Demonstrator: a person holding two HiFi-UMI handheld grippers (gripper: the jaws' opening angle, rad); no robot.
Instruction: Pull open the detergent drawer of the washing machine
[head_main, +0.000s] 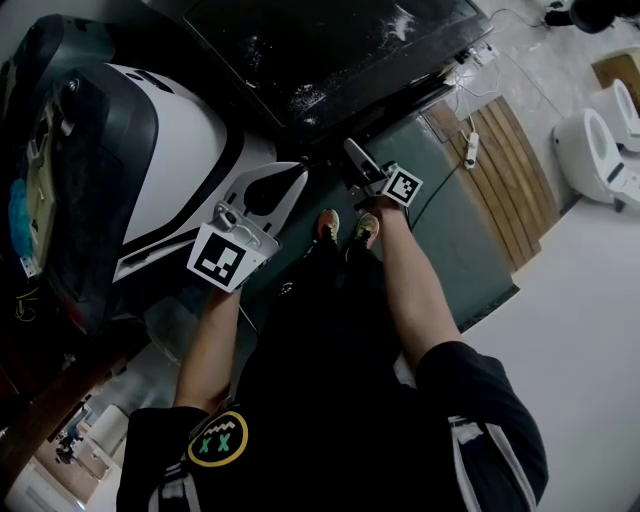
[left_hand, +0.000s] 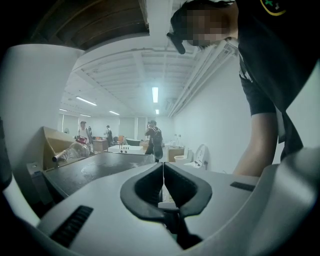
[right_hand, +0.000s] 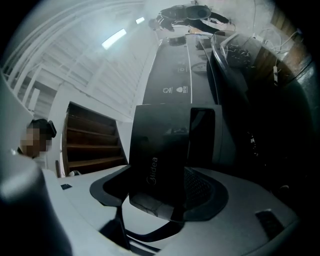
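Since the right gripper (right_hand: 161, 192) has its jaws pinching the drawer (right_hand: 162, 145) by its dark front, at the washer's (right_hand: 172, 75) front just under its top, the step in hand looks like a straight pull away from the washer. Hold the grip firm and pull level along the slide with no twist, or the glossy front may slip free. Left gripper (left_hand: 163, 182) hangs off the washer's front, jaws pressed together, empty.
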